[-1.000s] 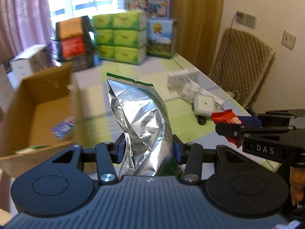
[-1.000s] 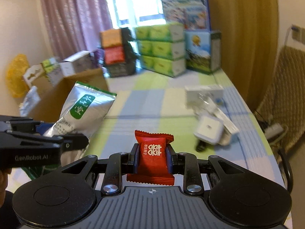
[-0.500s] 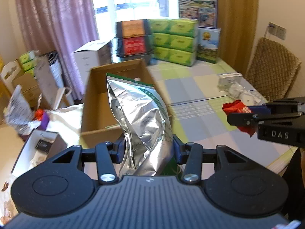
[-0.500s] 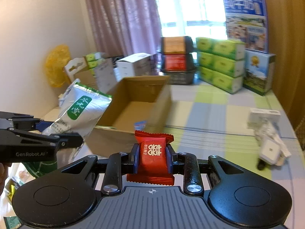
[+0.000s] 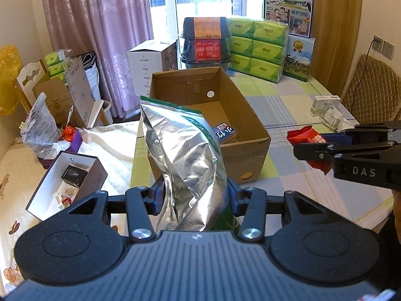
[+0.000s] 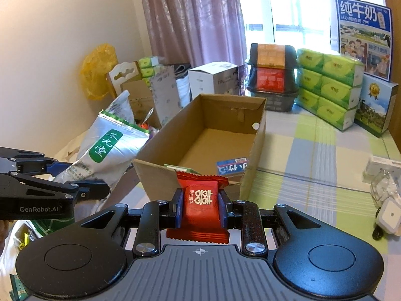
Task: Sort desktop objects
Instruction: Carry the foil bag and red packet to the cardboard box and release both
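Centrally, the left hand-held gripper (image 5: pixel 194 198) is clamped on the lower part of a silver foil pouch (image 5: pixel 186 160), which stands upright between its jaws and hides part of the cardboard box (image 5: pixel 245 155) behind it. The right hand-held gripper (image 6: pixel 200 207) is closed on a red candy packet (image 6: pixel 200 200), held flat with its printed face toward the camera. Both loads hang in the air on the near side of the box, the pouch to the left of its near wall and the candy just before it. The box sits open on the bench (image 6: pixel 313 175), near its left edge; a blue packet (image 6: pixel 231 168) already lies on its floor. Farther right on the bench rest small white items (image 6: pixel 386 200); green tissue packs (image 6: pixel 328 87) stand at the far end. The step in hand appears to be transport: two collected objects are being carried toward the box. The next move probably calls for advancing each load over the rim before letting go, the tall pouch needing more clearance above the near wall.
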Tool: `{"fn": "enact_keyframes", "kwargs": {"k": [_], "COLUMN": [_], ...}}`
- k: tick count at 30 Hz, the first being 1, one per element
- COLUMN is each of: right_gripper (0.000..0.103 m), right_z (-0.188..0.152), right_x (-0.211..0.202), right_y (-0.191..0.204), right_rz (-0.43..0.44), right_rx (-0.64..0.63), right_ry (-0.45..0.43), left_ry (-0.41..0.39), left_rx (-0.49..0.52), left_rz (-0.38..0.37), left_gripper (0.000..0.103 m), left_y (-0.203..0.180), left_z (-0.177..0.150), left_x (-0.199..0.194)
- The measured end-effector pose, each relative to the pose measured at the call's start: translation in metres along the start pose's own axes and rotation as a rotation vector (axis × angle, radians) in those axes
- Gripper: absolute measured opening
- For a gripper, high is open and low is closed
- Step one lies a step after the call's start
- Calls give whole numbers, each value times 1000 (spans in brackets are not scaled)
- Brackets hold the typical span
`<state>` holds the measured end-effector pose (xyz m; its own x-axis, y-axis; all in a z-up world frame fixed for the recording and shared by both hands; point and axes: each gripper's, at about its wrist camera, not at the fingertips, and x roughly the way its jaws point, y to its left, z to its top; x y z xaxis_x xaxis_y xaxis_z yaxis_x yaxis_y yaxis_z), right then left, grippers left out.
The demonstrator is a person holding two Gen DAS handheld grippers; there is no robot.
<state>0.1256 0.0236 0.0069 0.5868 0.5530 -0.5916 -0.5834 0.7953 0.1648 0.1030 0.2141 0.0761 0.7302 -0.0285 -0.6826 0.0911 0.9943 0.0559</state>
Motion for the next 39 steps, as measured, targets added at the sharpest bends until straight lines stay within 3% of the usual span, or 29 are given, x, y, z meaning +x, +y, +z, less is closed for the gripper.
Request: {"fn": "enact_keyframes", "kwargs": {"k": [11,22,30,39], "right_gripper": [25,25,25,25], "right_z": [22,63,75,76], "right_x": [27,76,110,127], "right_y": [-7,-27,-45,-56], "right_rz": [-2,1,3,3], "right_rx": [-7,15,57,84], "right_ry": [4,8,28,44], "left_ry": [22,30,42,-22], "left_rx": [10,1,27,-37], "left_rz": [-19,-15,-9,-12], "left_gripper": [43,43,43,49], "left_y": [4,25,33,45], "left_z": [17,63,92,105], "left_x": [29,77,118,140]}}
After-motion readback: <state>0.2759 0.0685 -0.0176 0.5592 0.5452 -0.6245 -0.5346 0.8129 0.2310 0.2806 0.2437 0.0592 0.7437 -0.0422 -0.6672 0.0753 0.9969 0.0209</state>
